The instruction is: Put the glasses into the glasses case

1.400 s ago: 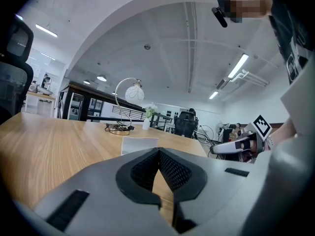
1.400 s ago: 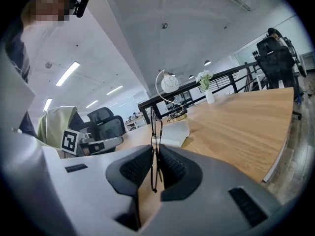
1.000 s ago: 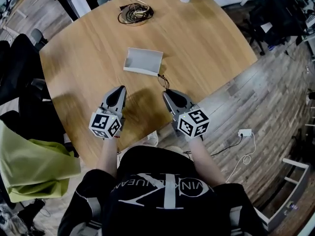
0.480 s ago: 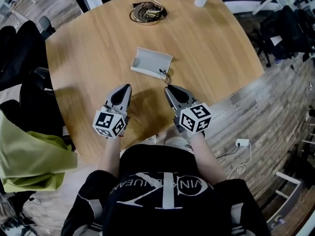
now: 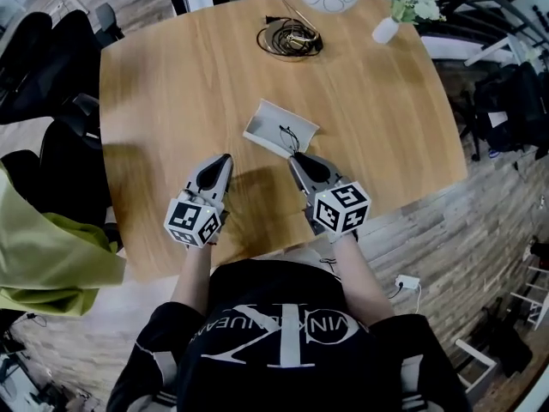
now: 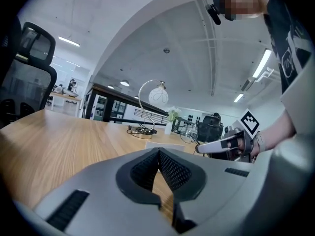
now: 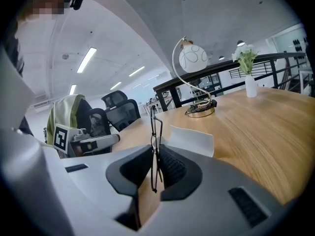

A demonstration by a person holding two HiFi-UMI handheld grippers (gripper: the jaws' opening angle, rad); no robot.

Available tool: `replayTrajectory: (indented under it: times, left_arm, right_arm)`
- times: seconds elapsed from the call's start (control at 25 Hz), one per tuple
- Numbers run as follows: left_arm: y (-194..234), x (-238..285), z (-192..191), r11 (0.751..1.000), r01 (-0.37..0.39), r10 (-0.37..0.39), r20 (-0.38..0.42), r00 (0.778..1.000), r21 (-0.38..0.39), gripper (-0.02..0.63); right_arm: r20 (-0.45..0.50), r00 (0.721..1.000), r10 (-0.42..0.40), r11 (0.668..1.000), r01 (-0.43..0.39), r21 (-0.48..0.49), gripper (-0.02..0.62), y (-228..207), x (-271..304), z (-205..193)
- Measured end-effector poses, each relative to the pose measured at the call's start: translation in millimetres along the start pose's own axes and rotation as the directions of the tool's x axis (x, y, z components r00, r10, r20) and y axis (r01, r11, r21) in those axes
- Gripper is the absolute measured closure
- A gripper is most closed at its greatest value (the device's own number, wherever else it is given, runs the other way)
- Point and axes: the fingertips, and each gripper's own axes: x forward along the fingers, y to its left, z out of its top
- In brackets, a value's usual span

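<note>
At 11 o'clock from the tip of the right gripper (image 5: pixel 296 156), in the head view, the glasses case (image 5: pixel 266 117) is lying open on the table (image 5: pixel 163 84), with its long axis running roughly from 10 o'clock to 4 o'clock. This gripper is pinching the glasses (image 5: pixel 286 134) between nearly closed jaws, and the thin dark frame is reaching out over the near edge of the case. The left gripper (image 5: pixel 226 158) is hanging with its jaws together on nothing. The case is sitting off at its 2 o'clock and farther away, so the right hand is the nearer one and is carrying the load. The next move is likely turning on lining the folded frame up with that long axis before lowering it. The head view is giving the layout but not the height of the frame above the case. The right gripper view is showing the glasses (image 7: pixel 154 132) standing edge-on and upright between the pads, with the pale case (image 7: pixel 193 139) just beyond at 1 o'clock. The left gripper view is showing only its own closed pads (image 6: pixel 170 168) and bare wood ahead.
</note>
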Motion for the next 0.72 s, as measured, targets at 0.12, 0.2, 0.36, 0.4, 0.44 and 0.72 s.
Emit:
replayTrajectory:
  times: [0.12, 0.2, 0.36, 0.4, 0.44, 0.72]
  left_arm:
    - [4.6, 1.0, -2.5, 0.999, -0.032, 0.032, -0.003, 0.999, -0.012, 0.591]
    - [5.8, 2.0, -3.9, 0.999, -0.049, 0.049, -0.003, 0.999, -0.019, 0.591]
    - [10.4, 3.3, -4.3, 0.996, -0.083, 0.083, 0.000, 0.997, -0.027, 0.591]
    - [11.3, 3.7, -4.0, 0.996, -0.089, 0.089, -0.001, 0.996, -0.026, 0.591]
    - [12.2, 4.1, -3.8, 0.995, -0.094, 0.094, -0.001, 0.996, -0.026, 0.591]
    - [17.8, 4.2, -2.5, 0.990, -0.136, 0.137, 0.004, 0.991, -0.032, 0.591]
  right_arm:
    - [-0.040, 0.999, 0.028, 0.999, -0.029, -0.016, 0.538, -1.3, 12.1, 1.6]
    - [-0.067, 0.997, 0.043, 0.998, -0.046, -0.037, 0.537, -2.2, 18.2, 1.8]
    - [-0.114, 0.991, 0.069, 0.994, -0.078, -0.082, 0.538, -3.1, 29.7, 3.0]
    - [-0.125, 0.990, 0.071, 0.992, -0.083, -0.095, 0.537, -3.7, 32.1, 3.3]
    - [-0.136, 0.988, 0.072, 0.990, -0.087, -0.108, 0.537, -4.4, 34.3, 3.3]
    - [-0.198, 0.978, 0.071, 0.980, -0.105, -0.168, 0.537, -10.6, 46.7, 2.6]
